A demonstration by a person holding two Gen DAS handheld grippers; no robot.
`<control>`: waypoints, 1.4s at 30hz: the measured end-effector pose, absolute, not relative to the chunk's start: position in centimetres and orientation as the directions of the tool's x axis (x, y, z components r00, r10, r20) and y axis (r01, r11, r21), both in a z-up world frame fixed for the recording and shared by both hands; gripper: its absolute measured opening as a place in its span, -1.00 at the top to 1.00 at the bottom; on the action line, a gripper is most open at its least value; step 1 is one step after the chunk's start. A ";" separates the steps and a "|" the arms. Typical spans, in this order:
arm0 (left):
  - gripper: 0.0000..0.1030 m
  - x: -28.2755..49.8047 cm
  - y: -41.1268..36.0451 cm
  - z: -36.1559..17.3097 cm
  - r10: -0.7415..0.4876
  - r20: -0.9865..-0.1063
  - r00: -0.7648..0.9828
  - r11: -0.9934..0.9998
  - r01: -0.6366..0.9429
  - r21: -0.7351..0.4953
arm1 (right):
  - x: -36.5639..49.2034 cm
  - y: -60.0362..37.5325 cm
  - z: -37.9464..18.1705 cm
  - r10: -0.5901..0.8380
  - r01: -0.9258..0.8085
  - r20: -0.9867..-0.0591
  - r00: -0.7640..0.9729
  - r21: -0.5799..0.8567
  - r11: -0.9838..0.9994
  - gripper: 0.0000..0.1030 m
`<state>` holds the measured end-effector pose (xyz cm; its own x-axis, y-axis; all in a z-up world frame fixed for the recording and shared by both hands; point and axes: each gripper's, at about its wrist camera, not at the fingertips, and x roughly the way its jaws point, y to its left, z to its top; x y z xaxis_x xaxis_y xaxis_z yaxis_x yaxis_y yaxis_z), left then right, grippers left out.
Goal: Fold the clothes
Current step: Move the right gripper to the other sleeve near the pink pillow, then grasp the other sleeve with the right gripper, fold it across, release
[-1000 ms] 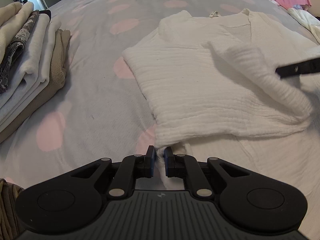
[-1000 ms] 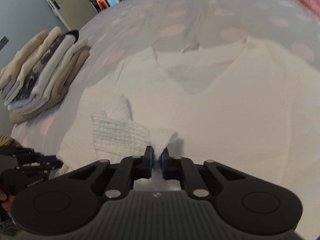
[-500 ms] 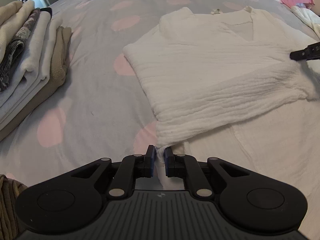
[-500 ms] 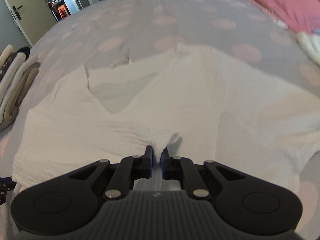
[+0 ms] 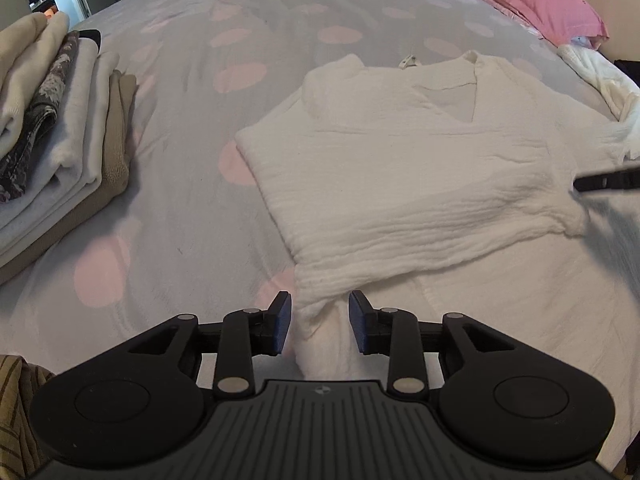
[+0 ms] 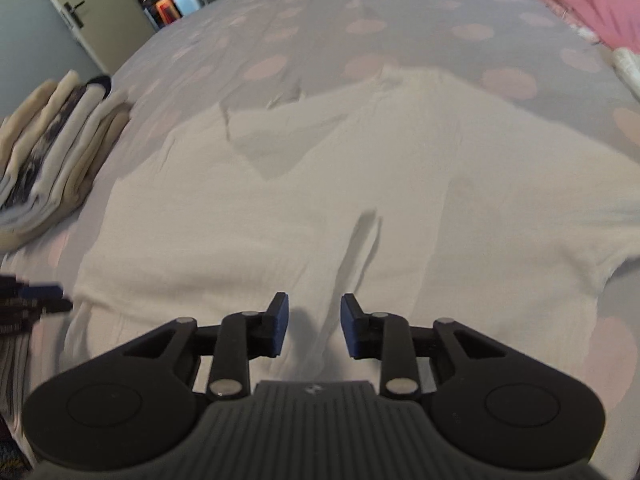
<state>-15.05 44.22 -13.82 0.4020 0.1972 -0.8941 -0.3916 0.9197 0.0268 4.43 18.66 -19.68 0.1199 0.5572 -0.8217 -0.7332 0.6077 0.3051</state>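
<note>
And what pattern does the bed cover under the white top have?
The bed cover is pale grey with pink dots, clearest in the left wrist view.

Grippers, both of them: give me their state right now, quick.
Left gripper: jaws opening, pads off the white shirt, whose corner lies between them.
Right gripper: jaws opening, holding nothing, shirt fabric below.

Dotted bed (image 5: 180,208): shirt (image 5: 400,184), folded stack (image 5: 60,128)
</note>
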 end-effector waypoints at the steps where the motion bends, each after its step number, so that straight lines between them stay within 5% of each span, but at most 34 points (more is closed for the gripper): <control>1: 0.42 -15.0 44.1 -13.7 0.202 -0.893 0.402 0.918 -0.394 0.030 | 4.1 18.7 -20.2 0.549 -0.737 -0.828 0.114 0.299 0.606 0.37; 2: 0.41 -14.9 43.9 -13.7 0.207 -0.894 0.397 0.917 -0.397 0.036 | 3.7 18.7 -20.8 0.540 -0.741 -0.834 0.109 0.294 0.603 0.43; 3: 0.40 -14.8 43.8 -13.8 0.215 -0.897 0.387 0.916 -0.398 0.048 | 3.4 18.6 -21.2 0.533 -0.744 -0.839 0.107 0.288 0.603 0.75; 8: 0.40 -14.9 43.5 -14.2 0.245 -0.905 0.349 0.910 -0.404 0.091 | 4.2 18.0 -21.1 0.507 -0.721 -0.849 0.148 0.258 0.643 0.88; 17: 0.22 -15.0 43.9 -12.5 0.272 -0.880 0.388 0.887 -0.457 0.072 | 12.4 9.7 -17.0 0.444 -0.624 -0.849 0.287 0.186 0.759 0.63; 25: 0.22 -14.8 44.8 -12.7 0.309 -0.880 0.360 0.866 -0.488 0.104 | 22.8 -2.7 -14.6 0.324 -0.291 -0.799 0.507 0.195 0.937 0.42; 34: 0.22 -14.0 45.5 -13.3 0.320 -0.887 0.333 0.852 -0.510 0.116 | 28.6 -9.5 -16.1 0.252 -0.057 -0.781 0.572 0.268 0.962 0.07; 38: 0.22 -13.4 45.1 -13.9 0.321 -0.892 0.319 0.862 -0.489 0.136 | 29.7 -10.4 -17.3 0.248 -0.009 -0.775 0.581 0.299 0.954 0.07; 41: 0.22 -13.1 44.8 -14.4 0.319 -0.895 0.312 0.869 -0.473 0.145 | 30.0 -10.5 -17.2 0.270 -0.032 -0.752 0.602 0.315 0.949 0.35; 42: 0.22 -13.0 44.7 -14.5 0.316 -0.896 0.311 0.871 -0.470 0.144 | 29.9 -10.4 -17.0 0.275 -0.047 -0.743 0.610 0.313 0.949 0.69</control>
<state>-13.00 44.67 -14.46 0.3112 0.3159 -0.8963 -0.4697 0.8710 0.1439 29.89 -10.41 -16.97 0.6103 0.2753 -0.7428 -0.0467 0.9485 0.3132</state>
